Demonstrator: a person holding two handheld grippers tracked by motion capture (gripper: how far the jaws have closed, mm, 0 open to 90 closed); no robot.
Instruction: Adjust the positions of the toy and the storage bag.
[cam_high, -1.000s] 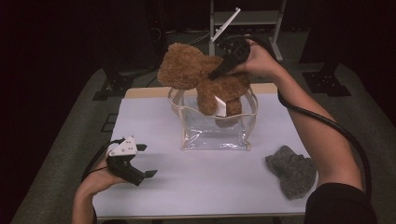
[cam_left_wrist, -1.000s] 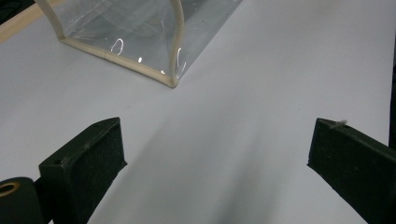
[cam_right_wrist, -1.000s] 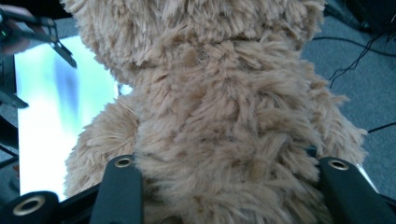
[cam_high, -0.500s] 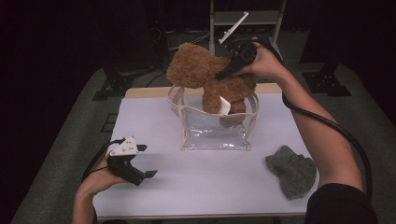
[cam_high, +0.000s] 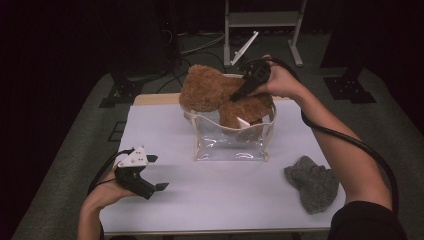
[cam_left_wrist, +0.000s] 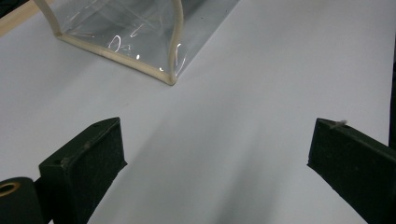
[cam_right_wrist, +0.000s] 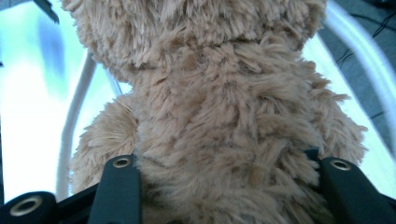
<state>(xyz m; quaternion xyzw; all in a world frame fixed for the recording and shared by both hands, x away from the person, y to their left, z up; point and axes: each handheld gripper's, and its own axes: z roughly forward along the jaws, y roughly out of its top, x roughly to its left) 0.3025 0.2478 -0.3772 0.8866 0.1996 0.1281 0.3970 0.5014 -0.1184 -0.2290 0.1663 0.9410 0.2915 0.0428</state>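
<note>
Pinched the brown teddy bear (cam_right_wrist: 224, 93) across its trunk with the right gripper (cam_right_wrist: 231, 186), jaws roughly half spread and pressed into the fur on both sides. Took it there, by the look of it, because the trunk is the narrowest firm part and leaves head and limbs free to hang. In the high view, held the right gripper (cam_high: 234, 96) pointing down and toward the left, with the teddy bear (cam_high: 202, 90) at the far middle of the table (cam_high: 225, 200), lower body already inside the open mouth of the clear pouch (cam_high: 227, 145), head tipped out over the left rim. Judged as bagging the toy bottom first, so that the bulky head goes in last. Showed a white tag (cam_high: 243, 122) through the transparent wall, near the top.

Kept the left gripper (cam_high: 159, 172) low at the near left of the table, well apart from the pouch, jaws spread wide with nothing between them. Seen from the left gripper (cam_left_wrist: 217, 154), faced one cream-piped bottom corner of the clear pouch (cam_left_wrist: 116, 28) across bare tabletop. Parked there, most likely, ready to steady the soft pouch should it tip or collapse under the toy.

Left a grey knitted cloth (cam_high: 312, 182) crumpled at the near right, untouched, probably waiting its turn.
</note>
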